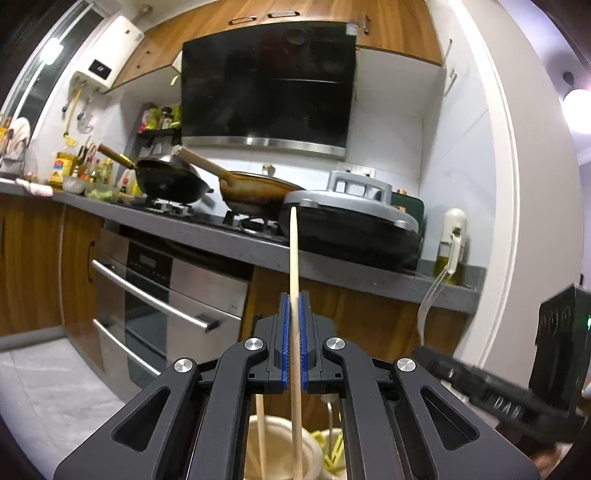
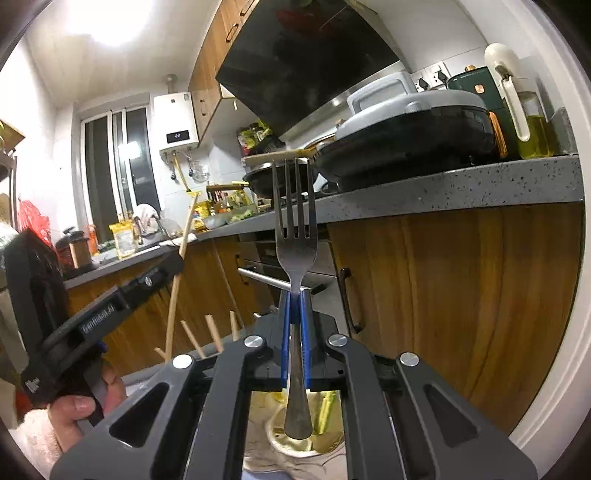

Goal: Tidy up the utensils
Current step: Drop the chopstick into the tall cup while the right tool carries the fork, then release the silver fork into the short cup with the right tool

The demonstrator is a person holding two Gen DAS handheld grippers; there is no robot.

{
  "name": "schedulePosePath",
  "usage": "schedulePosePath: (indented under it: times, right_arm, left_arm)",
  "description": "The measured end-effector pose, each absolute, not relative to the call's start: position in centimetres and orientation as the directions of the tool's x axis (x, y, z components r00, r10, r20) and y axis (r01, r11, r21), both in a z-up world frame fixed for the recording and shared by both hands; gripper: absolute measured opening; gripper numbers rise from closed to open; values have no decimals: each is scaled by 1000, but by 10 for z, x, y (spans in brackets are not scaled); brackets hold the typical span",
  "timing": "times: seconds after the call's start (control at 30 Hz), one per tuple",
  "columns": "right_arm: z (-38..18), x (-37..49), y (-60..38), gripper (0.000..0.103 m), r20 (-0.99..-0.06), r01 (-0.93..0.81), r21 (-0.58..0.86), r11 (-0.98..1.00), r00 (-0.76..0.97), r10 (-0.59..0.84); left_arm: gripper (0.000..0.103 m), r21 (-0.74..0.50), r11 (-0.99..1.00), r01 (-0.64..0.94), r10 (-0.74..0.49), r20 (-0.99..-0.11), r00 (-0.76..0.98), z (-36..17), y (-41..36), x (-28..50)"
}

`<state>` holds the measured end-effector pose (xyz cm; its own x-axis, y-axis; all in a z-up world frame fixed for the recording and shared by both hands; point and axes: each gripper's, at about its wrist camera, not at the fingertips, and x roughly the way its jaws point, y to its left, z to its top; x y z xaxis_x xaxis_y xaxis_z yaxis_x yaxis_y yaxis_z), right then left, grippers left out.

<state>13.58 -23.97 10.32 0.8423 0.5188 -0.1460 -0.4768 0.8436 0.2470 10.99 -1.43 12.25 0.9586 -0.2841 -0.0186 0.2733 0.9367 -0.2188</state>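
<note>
With the left tongs (image 1: 293, 314) clenched on a wooden chopstick (image 1: 293, 258) pointing to twelve o'clock and the right tongs (image 2: 295, 314) clenched on a fork (image 2: 295, 240) likewise, each is best carried upright and lowered separately into its own holder.

Wood-fronted kitchen cabinets (image 1: 33, 266), grey countertop (image 1: 229, 240), black range hood (image 1: 266, 85), bright ceiling light (image 2: 107, 18).

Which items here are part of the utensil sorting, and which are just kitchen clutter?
In play:
- wooden chopstick, clamped in left gripper
- metal fork, clamped in right gripper
- loose chopsticks

Lying about:
- black wok
- brown pan
- electric griddle
- oil bottle
</note>
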Motion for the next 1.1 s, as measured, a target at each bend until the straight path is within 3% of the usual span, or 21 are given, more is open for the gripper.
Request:
schedulePosePath:
  times: [0.27,0.67,0.7,0.77,1.1]
  right_arm:
    - [83,139,-221,5,-195,-492,187,850,830,523]
    - [64,133,-213,5,-257,-512,128,849,810,527]
    - [62,134,-214,5,-264,-514,132,848,806,530]
    - [57,135,-215,5,-284,-518,147,843,794,537]
    - [38,133,-212,9,-361,-524,164,836,757,545]
  left_arm:
    - [5,-125,966,226,-230,-15,973,104,-28,124]
    - [5,-75,960,271,-275,-47,960,89,-23,113]
    - [7,-74,961,268,-272,-50,961,88,-23,112]
    - [22,-85,960,267,-272,-58,961,86,-20,111]
    - [30,-75,963,261,-266,-77,961,85,-22,104]
